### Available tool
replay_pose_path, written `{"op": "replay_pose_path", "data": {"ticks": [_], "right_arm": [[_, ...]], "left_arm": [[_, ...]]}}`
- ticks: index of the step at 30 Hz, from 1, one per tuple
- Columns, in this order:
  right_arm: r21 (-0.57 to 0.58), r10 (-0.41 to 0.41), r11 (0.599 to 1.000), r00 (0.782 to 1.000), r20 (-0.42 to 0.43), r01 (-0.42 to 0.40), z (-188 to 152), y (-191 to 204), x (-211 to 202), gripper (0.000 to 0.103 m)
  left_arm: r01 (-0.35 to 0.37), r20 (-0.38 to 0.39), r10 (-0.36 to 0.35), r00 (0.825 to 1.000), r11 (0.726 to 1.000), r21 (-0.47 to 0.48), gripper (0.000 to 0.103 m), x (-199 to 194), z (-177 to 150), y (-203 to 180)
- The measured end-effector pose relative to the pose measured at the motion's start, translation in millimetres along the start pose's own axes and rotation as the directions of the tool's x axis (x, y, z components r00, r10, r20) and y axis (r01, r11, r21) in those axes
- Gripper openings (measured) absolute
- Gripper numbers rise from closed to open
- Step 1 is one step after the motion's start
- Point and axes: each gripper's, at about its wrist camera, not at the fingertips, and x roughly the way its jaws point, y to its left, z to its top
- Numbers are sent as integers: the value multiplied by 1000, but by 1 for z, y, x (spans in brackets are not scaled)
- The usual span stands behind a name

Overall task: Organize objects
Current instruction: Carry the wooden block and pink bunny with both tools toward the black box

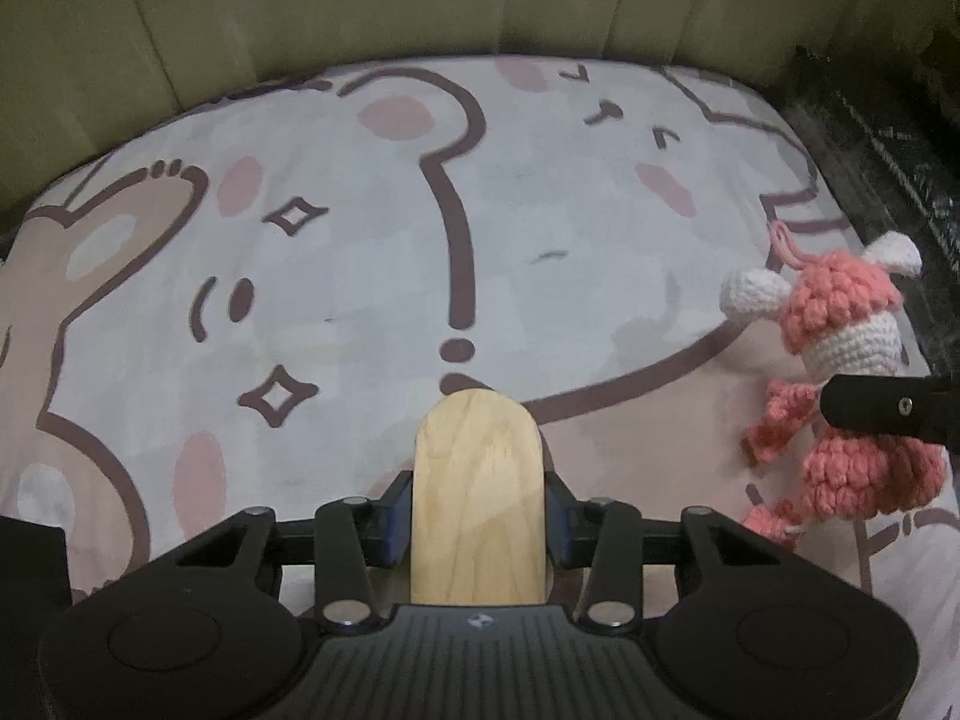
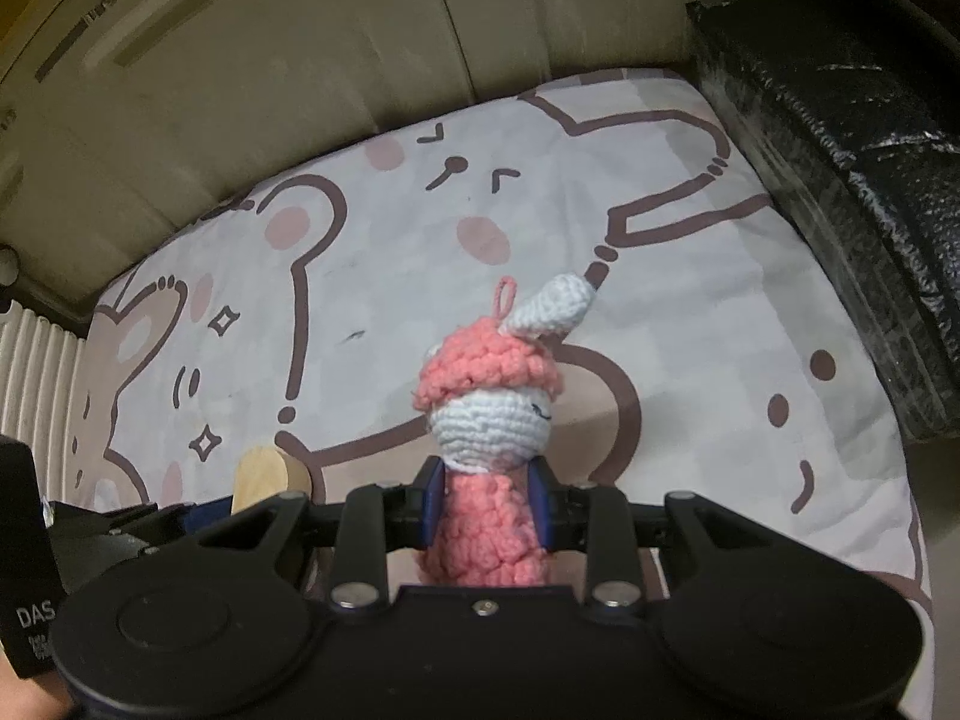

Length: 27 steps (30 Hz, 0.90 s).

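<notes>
A rounded wooden block (image 1: 478, 498) was held upright between the blue pads (image 1: 397, 519) of the left gripper (image 1: 478, 519), whose jaws were clamped against both of its flat sides, its arched top rising above the fingers. Beneath it a cartoon-printed bedsheet (image 1: 336, 276) was spread, marked with bear outlines, pink cheek spots and small sparkle shapes. In the left wrist view a pink and white crochet bunny doll (image 1: 840, 372) was seen near the right edge, with a black finger of the other gripper laid across its middle. In the right wrist view the same doll (image 2: 489, 420) was gripped around its pink body by the right gripper (image 2: 486, 507), the jaws closed on the yarn just below the white head, so that the head, the pink cap, one white ear and a small pink loop stood up above the fingertips. The doll was kept upright, its closed-eye face turned toward the right of that view. The wooden block (image 2: 264, 471) was seen again at lower left, just beside the right gripper and partly hidden by the left one. A beige panelled wall (image 2: 300, 60) was seen behind the bed, and a dark, glossy padded surface (image 2: 840, 180) bordered the sheet along the right side. Whether the doll's feet touched the sheet could not be told
</notes>
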Motion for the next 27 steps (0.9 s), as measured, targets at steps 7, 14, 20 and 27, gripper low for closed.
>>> {"op": "replay_pose_path", "data": {"ticks": [7,14,20,27], "right_arm": [[-3,11,1000,999,50,-10,1,8,-19,31],[-42,44,998,994,100,-40,-2,28,-41,31],[-80,86,994,987,136,-76,-6,49,-59,31],[-133,118,986,981,152,-98,-13,76,-72,31]], "left_arm": [[11,78,-7,997,999,-51,44,-33,3,9],[14,146,-3,989,997,-74,44,-69,2,19],[6,187,10,982,996,-90,44,-95,-3,29],[-7,216,34,976,992,-123,44,-119,-13,50]]}}
